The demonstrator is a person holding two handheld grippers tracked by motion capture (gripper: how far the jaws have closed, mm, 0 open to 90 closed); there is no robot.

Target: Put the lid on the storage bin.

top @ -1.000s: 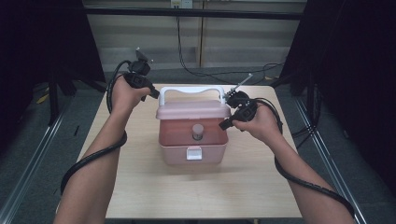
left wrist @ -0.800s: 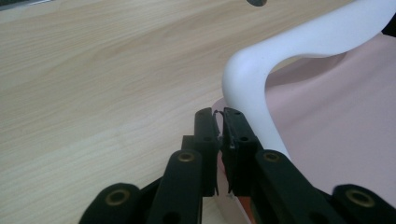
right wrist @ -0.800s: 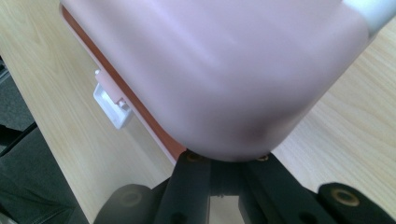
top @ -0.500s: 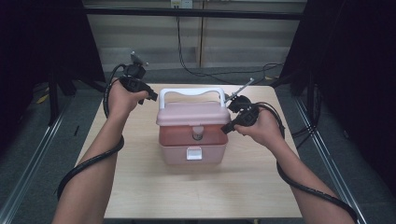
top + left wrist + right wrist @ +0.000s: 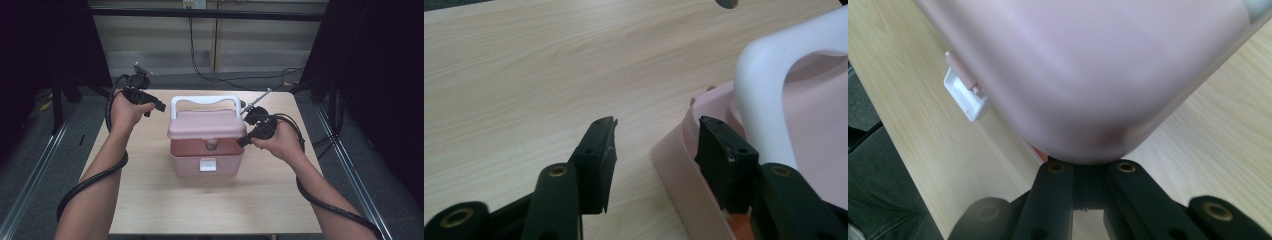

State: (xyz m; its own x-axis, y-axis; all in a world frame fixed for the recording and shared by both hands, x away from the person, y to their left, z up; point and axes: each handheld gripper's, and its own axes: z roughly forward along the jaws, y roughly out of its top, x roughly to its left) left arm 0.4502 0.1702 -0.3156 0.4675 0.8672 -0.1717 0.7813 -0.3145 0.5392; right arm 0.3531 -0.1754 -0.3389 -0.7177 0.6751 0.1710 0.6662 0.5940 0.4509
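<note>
Two grippers on pink box point(image 5: 204, 145) — right gripper point(image 5: 246, 138) clamped on lid corner; left gripper point(image 5: 656, 150) just opened, straddling lid edge; rigid, slick plastic — grab white handle point(image 5: 205, 102).

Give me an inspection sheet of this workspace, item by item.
Surface: light wooden table, bare around the box.
Job's things: pink box, lid raised, white handle, white latch.
Clutter: nothing seen.
Tongs: left tongs open at the lid's edge, just been opening, pressing nothing; right tongs shut, tips under the lid's corner.
Cables: black cable along each forearm; more on the floor behind.
Surroundings: dark curtains, grey floor, metal rails.
</note>
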